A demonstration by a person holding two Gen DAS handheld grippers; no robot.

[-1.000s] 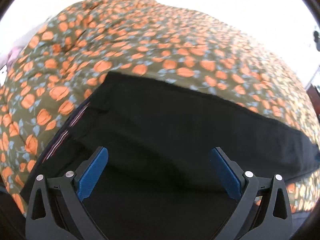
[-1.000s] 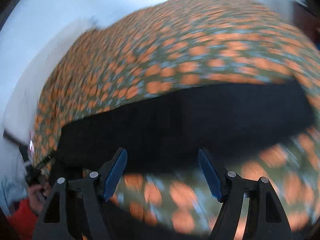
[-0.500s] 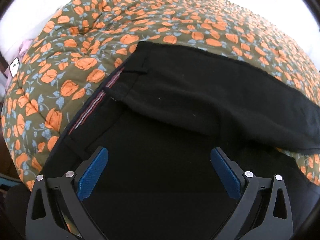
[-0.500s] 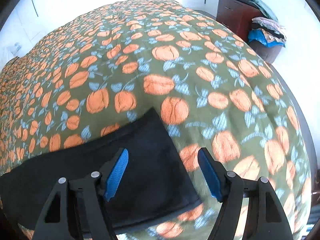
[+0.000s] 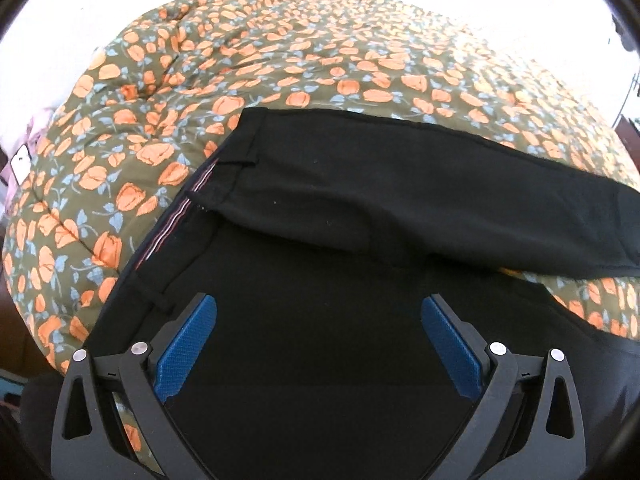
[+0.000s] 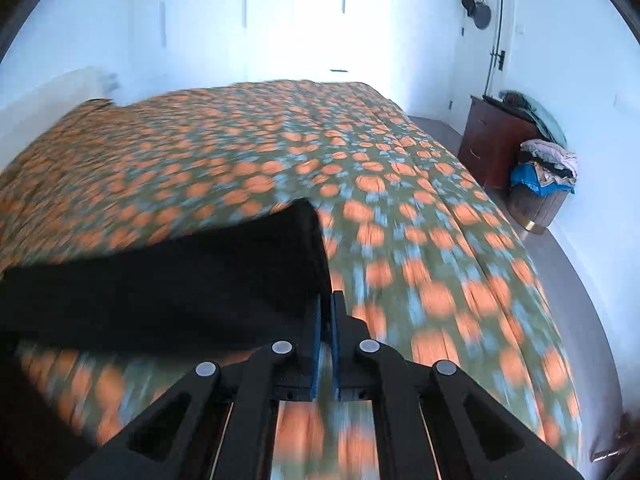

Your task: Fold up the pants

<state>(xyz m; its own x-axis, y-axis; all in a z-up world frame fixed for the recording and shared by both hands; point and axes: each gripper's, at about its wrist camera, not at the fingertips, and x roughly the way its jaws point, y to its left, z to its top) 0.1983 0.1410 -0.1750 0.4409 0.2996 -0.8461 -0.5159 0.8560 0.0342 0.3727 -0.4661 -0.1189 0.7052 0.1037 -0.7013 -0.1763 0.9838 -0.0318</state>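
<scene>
Black pants (image 5: 380, 208) lie across the near part of the floral bedspread (image 5: 280, 64), waistband toward its left side with a striped inner lining showing, one leg lying over the other and running off to the right. In the right wrist view the far leg's hem end (image 6: 280, 264) reaches toward the right edge of the bed, and the view there is smeared with motion.

The right gripper (image 6: 325, 320) has its blue pads drawn together with only a sliver between them; its jaws have just been closing. The hem corner sits right at the tips, but the blur leaves me unable to say for certain that cloth is pinched. The left gripper (image 5: 318, 344) hovers over the seat of the pants with its jaws spread wide and nothing between the pads (image 5: 188, 344).

The step looks like taking the leg end to carry it over toward the waistband. To do it well, I would confirm that both layers of the hem are caught, lift only enough to clear the fabric below, and travel straight along the leg so the edges stack. The left gripper could press near the waistband to stop the whole garment sliding on the soft quilt.
</scene>
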